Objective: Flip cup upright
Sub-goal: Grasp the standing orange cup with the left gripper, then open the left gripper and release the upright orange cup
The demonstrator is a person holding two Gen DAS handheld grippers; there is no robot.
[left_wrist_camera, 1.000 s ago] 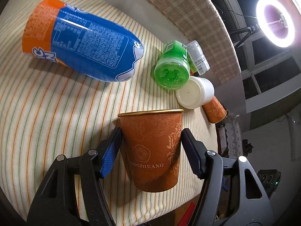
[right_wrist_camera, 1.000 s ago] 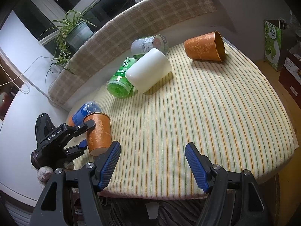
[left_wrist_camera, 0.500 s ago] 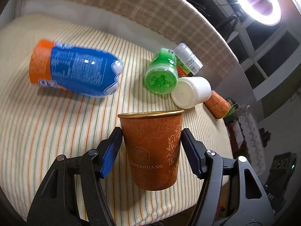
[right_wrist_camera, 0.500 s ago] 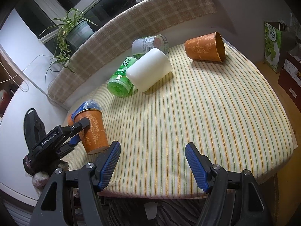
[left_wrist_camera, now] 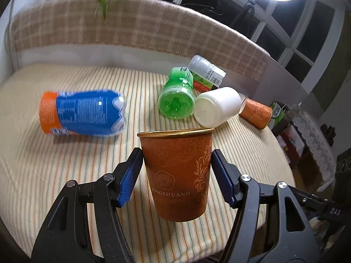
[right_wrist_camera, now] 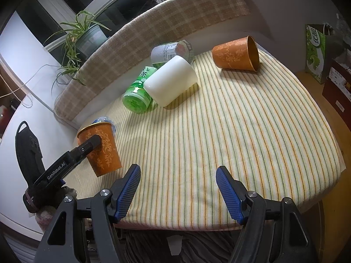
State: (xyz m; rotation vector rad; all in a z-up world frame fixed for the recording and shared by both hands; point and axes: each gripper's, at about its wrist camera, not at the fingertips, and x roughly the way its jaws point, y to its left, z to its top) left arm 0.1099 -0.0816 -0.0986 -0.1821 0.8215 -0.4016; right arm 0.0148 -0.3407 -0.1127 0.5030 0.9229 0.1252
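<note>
Between the blue pads of the left gripper (left_wrist_camera: 176, 168) we hold an orange patterned paper cup (left_wrist_camera: 178, 173), mouth up, near the front edge of the striped tablecloth (right_wrist_camera: 241, 131). The right gripper (right_wrist_camera: 178, 188) hangs open and empty. If we release while the cup is tilted, it may topple. We count two orange cups, one white cup (right_wrist_camera: 171, 81) and three bottles.

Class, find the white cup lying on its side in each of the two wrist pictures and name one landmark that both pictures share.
Left wrist: the white cup lies right of centre, behind the held orange cup.
Right wrist: the white cup lies upper centre.
Shared landmark: the green bottle just left of it.
</note>
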